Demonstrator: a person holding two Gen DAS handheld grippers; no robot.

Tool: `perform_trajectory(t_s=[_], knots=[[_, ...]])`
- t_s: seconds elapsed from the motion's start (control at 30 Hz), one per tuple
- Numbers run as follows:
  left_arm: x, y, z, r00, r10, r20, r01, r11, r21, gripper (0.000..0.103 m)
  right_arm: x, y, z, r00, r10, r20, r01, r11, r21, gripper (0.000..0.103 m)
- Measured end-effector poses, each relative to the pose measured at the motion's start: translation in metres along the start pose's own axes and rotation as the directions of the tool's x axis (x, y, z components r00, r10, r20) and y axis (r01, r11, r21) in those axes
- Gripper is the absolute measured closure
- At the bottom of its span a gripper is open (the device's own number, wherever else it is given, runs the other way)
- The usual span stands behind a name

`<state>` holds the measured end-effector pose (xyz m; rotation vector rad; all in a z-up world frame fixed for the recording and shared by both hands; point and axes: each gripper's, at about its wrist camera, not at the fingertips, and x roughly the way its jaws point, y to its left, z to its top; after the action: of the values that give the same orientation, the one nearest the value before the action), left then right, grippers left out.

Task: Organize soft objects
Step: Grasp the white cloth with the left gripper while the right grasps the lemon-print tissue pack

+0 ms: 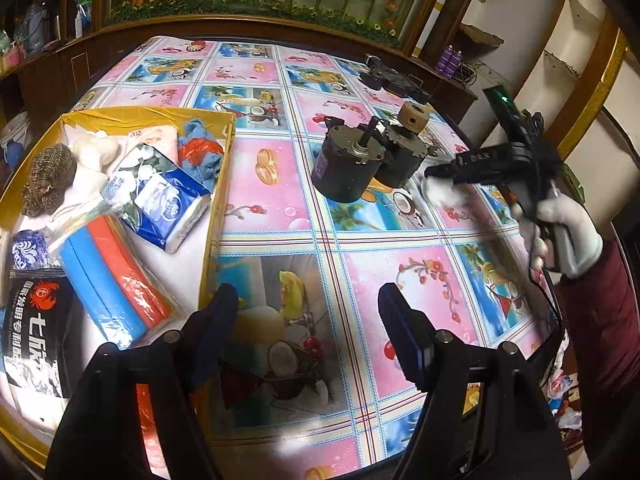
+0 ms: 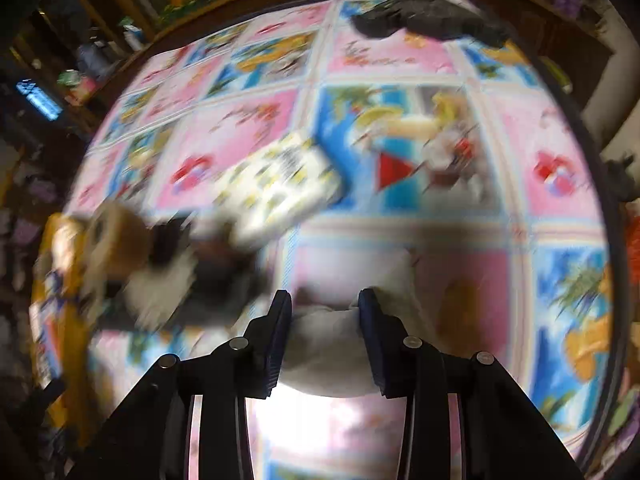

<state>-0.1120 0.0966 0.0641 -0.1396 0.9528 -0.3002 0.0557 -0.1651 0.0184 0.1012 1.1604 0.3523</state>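
My right gripper (image 2: 324, 320) is clamped on a white soft wad (image 1: 442, 190) near the table's (image 1: 280, 216) right edge, just beside two dark motors (image 1: 360, 164). My left gripper (image 1: 308, 320) hovers with its jaws apart and nothing between them, beside the yellow box (image 1: 224, 184) at the left edge. That box already holds tissue packs (image 1: 172, 204), cloths and scourers; I judge this wad among the last pieces. The middle of the table lies clear for carrying.
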Motion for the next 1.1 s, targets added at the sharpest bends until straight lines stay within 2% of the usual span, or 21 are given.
perform_trajectory(t_s=[0.03,0.07,0.13,0.2,0.27,0.33,0.53,0.57,0.6,0.63,0.67,0.7,0.73,0.83,0.93,1.03,1.1], knots=[[-0.001,-0.001,-0.001,1.0,0.0,0.001,0.0,1.0,0.003,0.031,-0.003,0.001,-0.005,0.999,0.045,-0.014,-0.045,0.999,-0.003,0.067],[-0.001,-0.003,-0.001,1.0,0.0,0.003,0.0,1.0,0.005,0.031,-0.008,0.001,-0.008,0.998,0.055,-0.001,-0.055,0.998,-0.002,0.067],[-0.001,-0.006,-0.002,1.0,-0.001,0.003,0.001,1.0,0.005,0.031,-0.02,0.0,-0.004,0.997,-0.012,0.07,0.011,1.0,0.009,0.062],[-0.001,-0.009,-0.003,1.0,-0.006,0.001,0.006,1.0,0.0,0.031,-0.03,-0.003,0.008,0.988,-0.06,0.141,0.055,0.998,0.042,0.047],[0.0,-0.012,-0.004,1.0,-0.009,-0.005,0.009,1.0,0.0,0.031,-0.035,-0.008,0.027,0.979,-0.036,0.201,0.017,0.995,0.094,0.025],[0.0,-0.014,-0.005,1.0,-0.01,-0.007,0.01,1.0,0.006,0.031,-0.032,-0.009,0.045,0.975,-0.027,0.222,-0.002,0.992,0.13,0.019],[0.003,-0.016,-0.003,1.0,-0.013,-0.018,0.014,1.0,0.014,0.031,0.024,0.012,0.086,0.991,-0.096,0.093,0.085,0.989,0.12,0.022],[0.004,-0.017,-0.003,1.0,-0.016,-0.022,0.016,1.0,0.014,0.031,0.033,0.016,0.088,0.992,-0.104,0.065,0.097,0.99,0.102,0.028],[0.006,-0.017,-0.002,1.0,-0.018,-0.024,0.018,1.0,0.014,0.031,0.036,0.018,0.087,0.995,-0.072,0.062,0.066,0.993,0.097,0.033],[0.007,-0.017,-0.002,0.999,-0.02,-0.025,0.02,1.0,0.015,0.031,0.036,0.016,0.086,0.997,-0.049,0.062,0.042,0.994,0.098,0.043],[0.008,-0.017,-0.001,0.999,-0.022,-0.026,0.023,1.0,0.016,0.031,0.035,0.015,0.084,0.997,-0.053,0.062,0.047,0.995,0.093,0.05],[0.009,-0.018,0.0,0.999,-0.025,-0.026,0.025,1.0,0.019,0.031,0.03,0.014,0.083,0.997,-0.052,0.061,0.047,0.996,0.081,0.053],[0.009,-0.019,0.001,0.999,-0.027,-0.026,0.028,0.999,0.023,0.031,0.027,0.011,0.078,0.997,-0.049,0.055,0.044,0.996,0.081,0.058],[0.012,-0.022,0.002,0.999,-0.036,-0.026,0.037,0.999,0.03,0.031,0.012,-0.009,0.057,0.997,-0.06,0.048,0.055,0.994,0.098,0.058],[0.02,-0.024,0.001,0.998,-0.044,-0.047,0.045,0.999,0.023,0.031,-0.005,-0.033,0.03,0.998,-0.035,0.057,0.027,0.991,0.133,0.058],[0.023,-0.03,-0.001,0.997,-0.051,-0.06,0.053,0.998,0.027,0.031,-0.02,-0.049,0.004,0.999,0.018,0.043,-0.025,0.985,0.168,0.056],[0.024,-0.036,0.0,0.997,-0.046,-0.058,0.049,0.998,0.045,0.031,-0.026,-0.05,-0.017,0.994,0.105,-0.005,-0.104,0.986,0.132,0.054]])
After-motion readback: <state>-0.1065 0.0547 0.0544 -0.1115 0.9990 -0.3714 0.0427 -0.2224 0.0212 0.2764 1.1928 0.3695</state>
